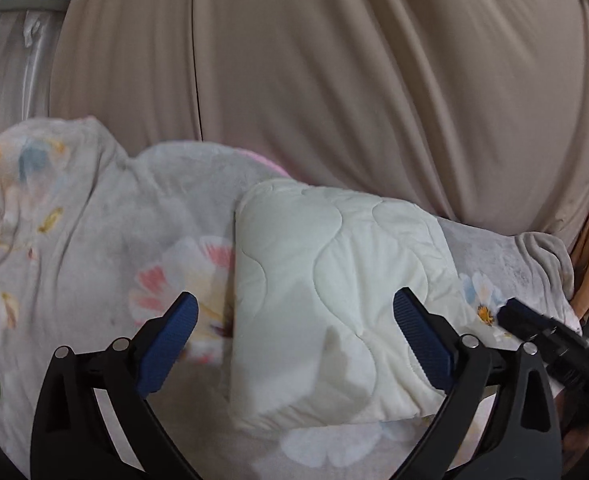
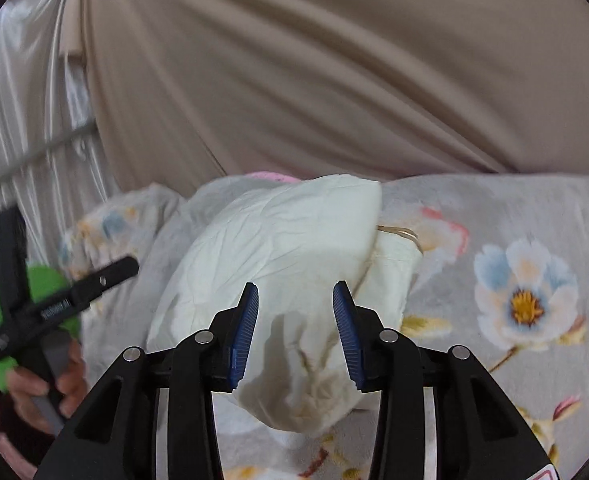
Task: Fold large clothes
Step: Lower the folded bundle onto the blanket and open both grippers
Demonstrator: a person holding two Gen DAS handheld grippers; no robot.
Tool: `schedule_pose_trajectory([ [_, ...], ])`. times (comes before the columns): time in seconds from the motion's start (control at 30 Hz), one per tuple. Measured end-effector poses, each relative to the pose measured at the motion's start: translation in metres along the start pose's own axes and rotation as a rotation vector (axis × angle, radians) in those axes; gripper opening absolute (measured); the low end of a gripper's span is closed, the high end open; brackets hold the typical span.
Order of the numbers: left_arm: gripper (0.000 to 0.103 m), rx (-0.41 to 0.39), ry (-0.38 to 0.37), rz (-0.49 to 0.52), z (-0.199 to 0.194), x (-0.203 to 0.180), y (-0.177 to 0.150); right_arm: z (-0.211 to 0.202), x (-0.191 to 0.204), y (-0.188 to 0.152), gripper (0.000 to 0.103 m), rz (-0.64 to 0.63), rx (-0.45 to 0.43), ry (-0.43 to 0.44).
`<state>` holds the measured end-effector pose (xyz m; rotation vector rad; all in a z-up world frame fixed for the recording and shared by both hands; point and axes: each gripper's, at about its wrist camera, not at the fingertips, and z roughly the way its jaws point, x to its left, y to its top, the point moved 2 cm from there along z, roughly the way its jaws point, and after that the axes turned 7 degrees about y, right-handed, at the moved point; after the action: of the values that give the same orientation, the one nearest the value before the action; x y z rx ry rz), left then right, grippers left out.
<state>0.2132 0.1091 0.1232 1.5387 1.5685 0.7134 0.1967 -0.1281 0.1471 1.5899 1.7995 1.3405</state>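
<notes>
A cream quilted padded garment [image 1: 326,304], folded into a thick rectangular bundle, lies on a grey fleece blanket printed with flowers [image 1: 94,248]. The left claw [image 1: 294,344] stands wide open, straddling the bundle's near end, gripping nothing. The right claw [image 2: 295,332] is parted, empty, just before the bundle. Beige pleated curtain fabric [image 1: 334,80] hangs behind the blanket.

Cream quilted garment [image 1: 334,304], folded, on floral blanket [image 1: 106,248].
</notes>
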Motion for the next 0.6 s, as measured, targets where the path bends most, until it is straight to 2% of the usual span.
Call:
schedule_pose_trajectory([
  [0.03, 0.096, 0.01, 0.001, -0.005, 0.004, -0.001, -0.004, 0.007, 0.0, -0.002, 0.035, -0.015, 0.012, -0.022],
  [0.07, 0.096, 0.017, 0.008, -0.005, 0.007, -0.002, -0.008, 0.017, -0.003, -0.007, 0.025, -0.015, 0.037, -0.04],
  [0.1, 0.096, 0.027, 0.027, 0.003, 0.013, -0.004, -0.013, 0.028, -0.01, -0.01, 0.019, -0.001, 0.064, -0.054],
  [0.23, 0.096, 0.07, 0.097, 0.034, 0.04, -0.002, -0.03, 0.057, -0.047, -0.026, 0.018, 0.075, 0.139, -0.1],
  [0.37, 0.098, 0.11, 0.065, 0.015, 0.06, 0.005, -0.043, 0.079, -0.075, -0.043, 0.021, 0.12, 0.17, -0.096],
  [0.53, 0.098, 0.072, 0.113, 0.084, 0.065, -0.001, -0.051, 0.09, -0.079, -0.048, 0.023, 0.108, 0.163, -0.097],
  [0.6, 0.098, 0.069, 0.121, 0.082, 0.067, 0.0, -0.053, 0.09, -0.079, -0.047, 0.023, 0.108, 0.161, -0.094],
])
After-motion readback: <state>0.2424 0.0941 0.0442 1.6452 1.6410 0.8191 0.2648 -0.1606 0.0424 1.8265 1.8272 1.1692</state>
